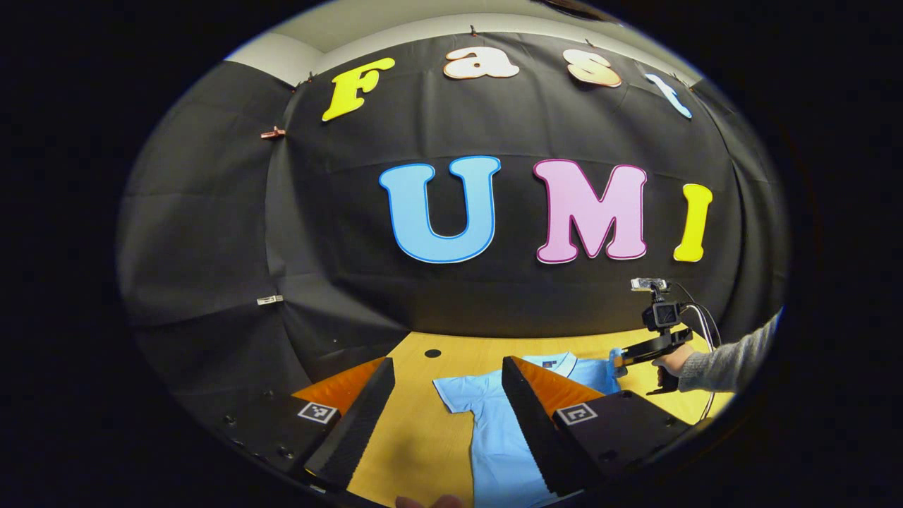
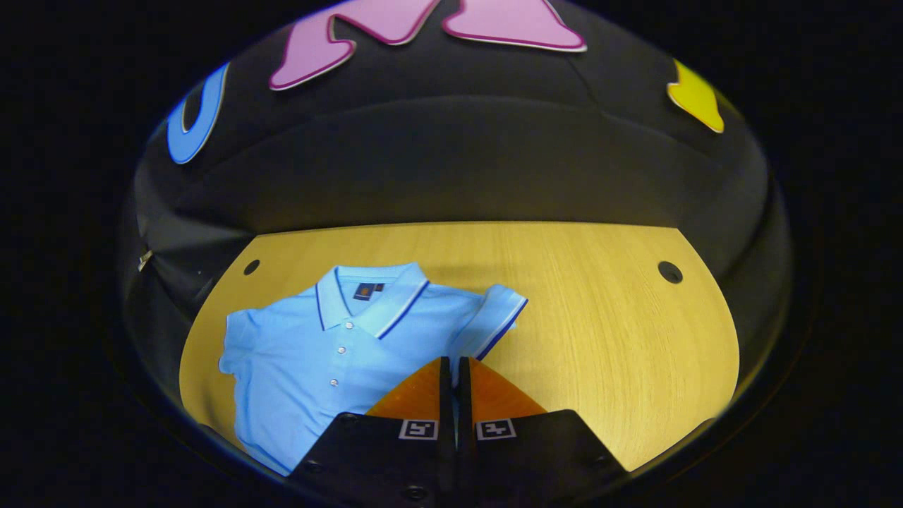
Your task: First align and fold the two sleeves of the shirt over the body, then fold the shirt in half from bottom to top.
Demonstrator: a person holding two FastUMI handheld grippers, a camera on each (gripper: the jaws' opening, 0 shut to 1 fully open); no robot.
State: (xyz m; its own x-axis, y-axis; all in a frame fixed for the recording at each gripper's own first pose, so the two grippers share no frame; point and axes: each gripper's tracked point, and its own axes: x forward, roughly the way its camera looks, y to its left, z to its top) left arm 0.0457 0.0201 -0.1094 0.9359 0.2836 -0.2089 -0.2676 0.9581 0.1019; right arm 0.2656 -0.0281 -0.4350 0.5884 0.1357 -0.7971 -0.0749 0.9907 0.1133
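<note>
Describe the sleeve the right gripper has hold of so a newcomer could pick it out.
On the wooden table lies a light blue polo shirt, collar toward the black wall. The sleeve lies on the side nearer the table's middle, its striped cuff lifted and folding inward, pinched by the right gripper; the other sleeve lies flat.

Both views are evenly and brightly lit from above, and the wooden table [image 2: 600, 303] shows a soft sheen without harsh glare. Shadows are faint. The fisheye lens bends straight edges strongly toward the rim, where brightness falls off. Focus is sharp.
</note>
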